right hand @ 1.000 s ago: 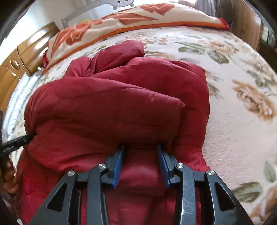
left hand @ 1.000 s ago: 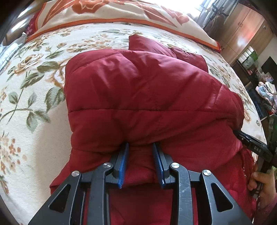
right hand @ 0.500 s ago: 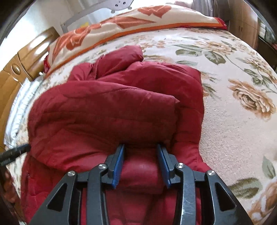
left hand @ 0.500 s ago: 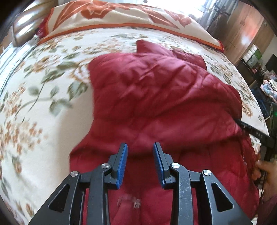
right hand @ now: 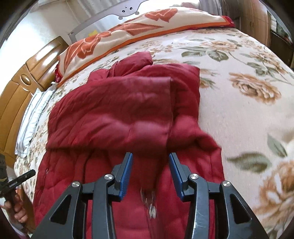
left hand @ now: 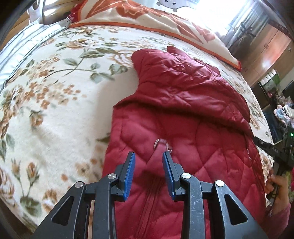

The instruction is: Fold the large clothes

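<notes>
A dark red quilted jacket (left hand: 183,103) lies on the floral bedspread (left hand: 55,110), its upper half folded down over the lower half. My left gripper (left hand: 148,165) hovers open above the jacket's near left part. A red snap tab (left hand: 158,147) on the jacket shows in the gap, untouched by the pads. My right gripper (right hand: 150,165) is above the jacket (right hand: 114,110) near its zipper (right hand: 150,204). Its jaws are opening, and the blurred fabric below is not pressed by the pads. Each gripper shows at the other view's edge: the right gripper (left hand: 272,149) and the left gripper (right hand: 22,177).
An orange-flowered blanket (left hand: 147,16) lies across the far side of the bed. A wooden headboard (right hand: 22,80) and a striped pillow (right hand: 31,121) are at the left. Wooden wardrobes (left hand: 272,49) and cluttered shelves stand beyond the bed's right edge. A hand (left hand: 277,182) holds the right gripper.
Both grippers let go of the jacket's folded edge and pulled back and up. The left one also swung left. The right jaws widened. The fold now lies flatter on the jacket.
</notes>
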`<act>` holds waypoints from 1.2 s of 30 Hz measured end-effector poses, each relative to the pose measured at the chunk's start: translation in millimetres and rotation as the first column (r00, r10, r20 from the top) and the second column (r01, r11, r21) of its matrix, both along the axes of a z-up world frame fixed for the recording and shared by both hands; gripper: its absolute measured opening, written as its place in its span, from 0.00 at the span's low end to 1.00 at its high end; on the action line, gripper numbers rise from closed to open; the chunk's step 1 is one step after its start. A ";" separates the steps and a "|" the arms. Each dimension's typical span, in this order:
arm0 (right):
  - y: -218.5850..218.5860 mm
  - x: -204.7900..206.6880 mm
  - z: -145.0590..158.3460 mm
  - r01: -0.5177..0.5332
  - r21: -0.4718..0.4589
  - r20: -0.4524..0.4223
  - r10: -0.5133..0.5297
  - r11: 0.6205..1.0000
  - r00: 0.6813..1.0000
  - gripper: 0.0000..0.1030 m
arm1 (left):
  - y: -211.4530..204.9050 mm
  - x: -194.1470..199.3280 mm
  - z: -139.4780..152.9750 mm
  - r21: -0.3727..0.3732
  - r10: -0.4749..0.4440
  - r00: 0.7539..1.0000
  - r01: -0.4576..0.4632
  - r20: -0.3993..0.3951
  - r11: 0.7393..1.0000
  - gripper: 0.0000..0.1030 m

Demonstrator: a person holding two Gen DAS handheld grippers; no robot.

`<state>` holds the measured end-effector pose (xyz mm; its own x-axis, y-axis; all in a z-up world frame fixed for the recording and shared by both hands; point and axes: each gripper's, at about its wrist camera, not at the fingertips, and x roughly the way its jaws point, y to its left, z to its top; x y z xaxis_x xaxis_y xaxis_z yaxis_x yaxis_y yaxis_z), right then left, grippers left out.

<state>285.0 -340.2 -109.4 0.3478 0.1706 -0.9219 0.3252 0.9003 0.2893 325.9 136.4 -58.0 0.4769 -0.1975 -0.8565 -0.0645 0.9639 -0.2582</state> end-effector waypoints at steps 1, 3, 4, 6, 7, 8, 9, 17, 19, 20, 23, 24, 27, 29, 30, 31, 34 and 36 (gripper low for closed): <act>1.3 -6.2 2.7 -0.002 0.007 0.002 0.002 1.000 1.000 0.42 | 2.1 -4.0 1.1 0.001 0.001 1.000 -0.001 0.002 1.000 0.30; 3.8 -16.3 7.6 -0.006 0.016 0.007 0.006 1.000 1.000 0.47 | 6.6 -14.4 3.7 0.003 0.005 1.000 -0.005 0.002 1.000 0.30; 5.2 -21.7 10.5 -0.010 0.020 0.009 0.010 1.000 1.000 0.49 | 9.1 -17.0 4.2 0.002 0.009 1.000 -0.009 0.000 1.000 0.30; 9.6 -34.3 18.1 -0.023 0.025 0.019 0.022 0.999 1.000 0.50 | 13.2 -25.5 4.4 0.001 0.014 1.000 -0.014 -0.005 1.000 0.30; 11.6 -38.7 20.6 -0.027 0.026 0.024 0.026 0.999 0.999 0.51 | 14.6 -28.6 4.5 0.003 0.017 1.000 -0.017 -0.008 1.000 0.30; 13.6 -45.6 24.5 -0.032 0.032 0.029 0.031 0.999 0.999 0.52 | 16.1 -32.4 4.3 0.006 0.020 1.000 -0.020 -0.011 1.000 0.31; 14.5 -51.1 27.3 -0.033 0.040 0.034 0.032 0.999 0.999 0.55 | 17.3 -34.1 4.0 0.006 0.021 1.000 -0.021 -0.014 1.000 0.33; 3.4 -102.6 40.7 -0.011 0.082 0.021 0.010 0.997 1.000 0.61 | 25.7 -54.3 0.8 -0.019 -0.002 0.999 0.001 -0.036 1.000 0.48; -1.1 -115.6 41.5 0.004 0.082 0.010 -0.005 0.997 1.000 0.61 | 27.8 -57.4 -1.6 -0.029 -0.008 0.999 0.006 -0.043 1.000 0.50; -4.9 -123.0 41.4 0.016 0.080 0.004 -0.016 0.997 1.000 0.61 | 28.9 -58.6 -2.9 -0.030 -0.010 0.999 0.009 -0.048 1.000 0.51; -15.6 -139.5 39.1 0.048 0.075 -0.017 -0.047 0.996 0.999 0.61 | 31.5 -63.3 -8.2 -0.029 -0.014 0.998 0.012 -0.067 1.000 0.52; -18.8 -144.1 38.1 0.057 0.076 -0.023 -0.056 0.995 0.998 0.61 | 32.2 -65.4 -9.6 -0.029 -0.017 0.997 0.015 -0.072 0.999 0.53; -29.4 -159.8 35.0 0.088 0.070 -0.049 -0.084 0.994 0.995 0.61 | 33.0 -71.3 -12.6 -0.042 -0.028 0.996 0.024 -0.084 0.999 0.55; -33.3 -168.1 34.4 0.100 0.065 -0.060 -0.097 0.993 0.994 0.61 | 31.8 -76.4 -14.6 -0.046 -0.040 0.995 0.036 -0.089 0.998 0.57; -35.2 -173.1 33.8 0.105 0.066 -0.068 -0.100 0.992 0.993 0.61 | 31.0 -78.8 -15.0 -0.045 -0.046 0.995 0.042 -0.090 0.998 0.58; -36.7 -177.3 33.3 0.106 0.068 -0.074 -0.101 0.992 0.992 0.61 | 29.8 -81.0 -15.5 -0.044 -0.053 0.994 0.050 -0.091 0.998 0.59; -34.7 -188.1 31.2 0.097 0.080 -0.089 -0.089 0.992 0.992 0.61 | 26.8 -87.3 -17.8 -0.049 -0.072 0.992 0.067 -0.099 0.997 0.63; -31.1 -194.8 28.2 0.080 0.094 -0.101 -0.070 0.992 0.992 0.61 | 25.8 -91.6 -19.4 -0.058 -0.083 0.991 0.077 -0.102 0.995 0.64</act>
<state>90.2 -371.3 -81.2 0.2720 0.2384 -0.9323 0.4217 0.8413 0.3382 234.3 162.2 -77.4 0.3663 -0.2789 -0.8877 -0.0167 0.9519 -0.3059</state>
